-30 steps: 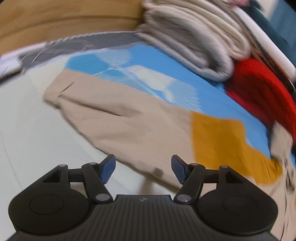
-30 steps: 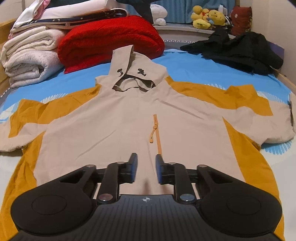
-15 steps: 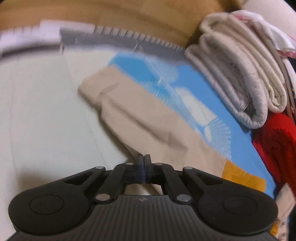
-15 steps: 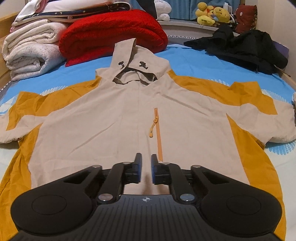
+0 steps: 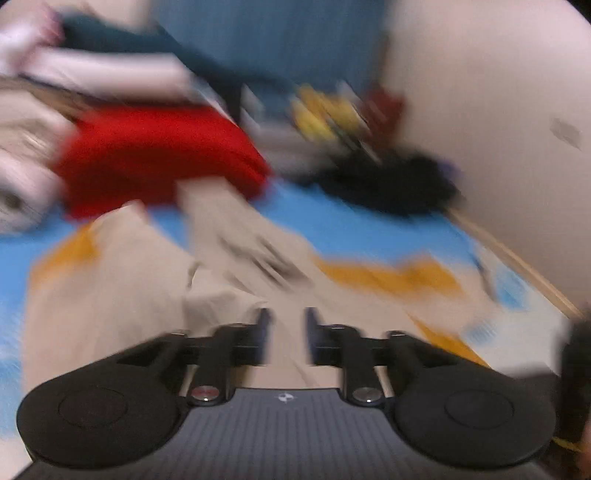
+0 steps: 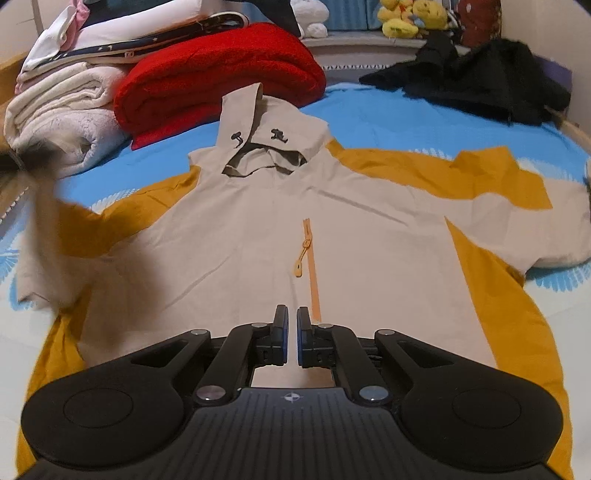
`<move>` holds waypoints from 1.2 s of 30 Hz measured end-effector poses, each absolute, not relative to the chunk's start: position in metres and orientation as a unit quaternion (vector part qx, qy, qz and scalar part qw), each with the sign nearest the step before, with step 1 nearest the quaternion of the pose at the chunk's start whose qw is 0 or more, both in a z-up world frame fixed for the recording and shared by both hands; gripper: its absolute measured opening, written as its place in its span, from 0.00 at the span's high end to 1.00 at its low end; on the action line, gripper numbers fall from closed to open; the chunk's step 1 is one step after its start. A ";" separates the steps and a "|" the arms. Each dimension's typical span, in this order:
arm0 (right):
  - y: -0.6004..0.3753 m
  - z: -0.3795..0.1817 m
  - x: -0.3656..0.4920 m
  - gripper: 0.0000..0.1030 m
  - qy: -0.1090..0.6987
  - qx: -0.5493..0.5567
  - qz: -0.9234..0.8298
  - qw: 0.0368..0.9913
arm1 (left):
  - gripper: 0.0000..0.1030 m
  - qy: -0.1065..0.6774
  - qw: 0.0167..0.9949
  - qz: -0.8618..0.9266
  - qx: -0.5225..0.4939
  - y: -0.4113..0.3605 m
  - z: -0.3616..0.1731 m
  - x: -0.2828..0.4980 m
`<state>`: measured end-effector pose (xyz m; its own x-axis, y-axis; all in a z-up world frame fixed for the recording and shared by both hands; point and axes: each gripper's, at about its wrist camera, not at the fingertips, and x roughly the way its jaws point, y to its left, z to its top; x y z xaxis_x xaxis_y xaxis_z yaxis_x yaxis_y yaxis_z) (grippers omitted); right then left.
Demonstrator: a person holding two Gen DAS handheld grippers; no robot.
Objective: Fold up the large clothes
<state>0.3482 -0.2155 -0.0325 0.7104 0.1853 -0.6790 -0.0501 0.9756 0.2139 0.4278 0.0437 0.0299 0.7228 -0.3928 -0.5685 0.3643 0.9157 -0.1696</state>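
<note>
A beige hoodie with mustard panels (image 6: 369, 240) lies front up on the blue bed sheet (image 6: 388, 114), its hood (image 6: 266, 147) pointing away. My right gripper (image 6: 292, 332) is shut low over the hoodie's front, just below the orange zip; I see no cloth pinched in it. In the blurred left wrist view, my left gripper (image 5: 287, 332) hangs above the hoodie (image 5: 110, 295) with its jaws opening. A fold of the beige sleeve (image 5: 218, 306) lies beside its left finger, not between the pads. The lifted left sleeve (image 6: 48, 221) shows as a smear.
A folded red blanket (image 6: 214, 74) and a stack of white blankets (image 6: 62, 114) lie behind the hood at the left. Black clothes (image 6: 480, 85) are heaped at the back right. Plush toys (image 6: 410, 18) sit on a ledge. A wall (image 5: 498, 147) bounds the bed's right side.
The left gripper shut on the left sleeve's edge, then swung up and across over the hoodie's body, and its jaws have parted again. The right gripper closed and stayed in place.
</note>
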 end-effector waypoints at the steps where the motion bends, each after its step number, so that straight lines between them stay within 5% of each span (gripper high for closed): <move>1: -0.219 -0.033 0.349 0.95 0.380 0.100 0.063 0.917 | 0.64 0.331 0.921 -0.204 -0.017 0.036 0.026 0.423; 6: -0.237 -0.029 0.354 0.95 0.388 0.171 0.065 0.903 | 0.62 0.379 0.920 -0.081 -0.063 0.078 0.041 0.393; 9: -0.239 -0.024 0.353 0.95 0.374 0.179 0.071 0.907 | 0.52 0.353 0.934 -0.016 -0.051 0.107 0.040 0.382; 18: -0.195 -0.026 0.358 0.93 0.366 0.159 0.155 0.903 | 0.52 0.400 0.906 0.102 -0.089 0.169 0.005 0.419; 22: -0.152 -0.044 0.359 0.69 0.395 0.125 0.214 0.885 | 0.52 0.402 0.905 0.103 -0.096 0.174 0.002 0.428; 32: -0.066 -0.083 0.353 0.50 0.426 -0.018 0.273 0.862 | 0.52 0.420 0.893 0.100 -0.127 0.194 -0.011 0.438; 35: -0.051 -0.095 0.342 0.52 0.406 -0.100 0.270 0.867 | 0.52 0.420 0.892 0.102 -0.130 0.198 -0.010 0.439; 36: -0.048 -0.095 0.339 0.67 0.396 -0.121 0.268 0.870 | 0.52 0.421 0.892 0.103 -0.130 0.199 -0.011 0.439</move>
<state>0.3389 -0.0478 -0.0952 0.5423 0.3699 -0.7544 -0.5623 0.8269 0.0013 0.4390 0.1994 -0.0106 0.6245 0.0743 -0.7775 -0.2931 0.9450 -0.1452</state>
